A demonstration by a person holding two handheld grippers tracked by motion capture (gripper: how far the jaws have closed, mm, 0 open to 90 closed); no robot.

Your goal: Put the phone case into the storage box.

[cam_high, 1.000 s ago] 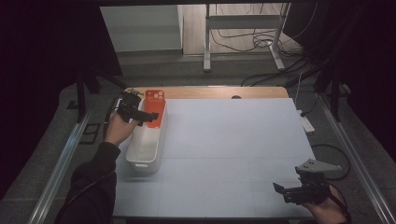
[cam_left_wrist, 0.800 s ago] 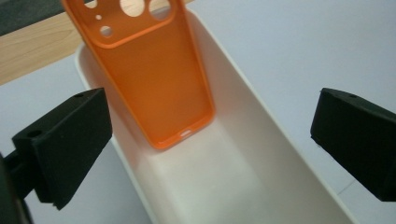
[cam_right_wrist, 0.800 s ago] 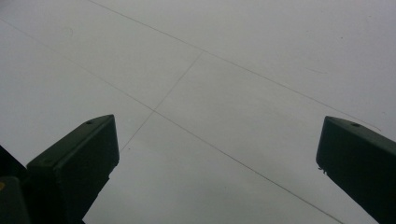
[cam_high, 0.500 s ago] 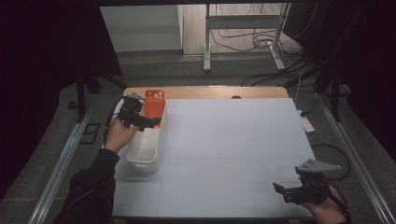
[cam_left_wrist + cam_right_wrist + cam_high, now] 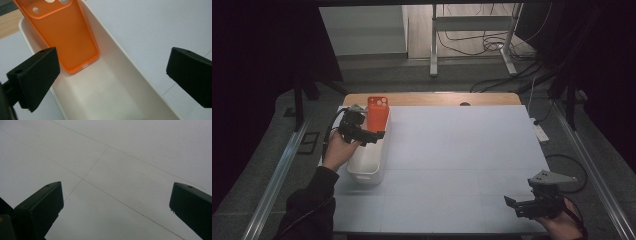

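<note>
- The orange phone case (image 5: 65,37) runs off the top edge of the left gripper view, so its camera cut-outs are only partly seen; its lower end sits down inside the white bin (image 5: 117,82).
- From the high view the phone case (image 5: 377,114) leans at the far end of the white bin (image 5: 367,167), top edge poking above the rim; how it meets the bin's floor is hidden by the wall.
- The left gripper (image 5: 371,135) hangs over the bin's left rim, held in a hand (image 5: 337,152) with the dark sleeve (image 5: 309,202) coming up from the bottom edge.
- Its jaws stand wide apart, nothing between them, the case lying clear of both.
- The right gripper (image 5: 519,206) sits low at the near right corner of the white table (image 5: 462,150); the hand behind it is cut off by the frame.
- Its jaws are spread too, just bare table surface (image 5: 112,170) between them.
</note>
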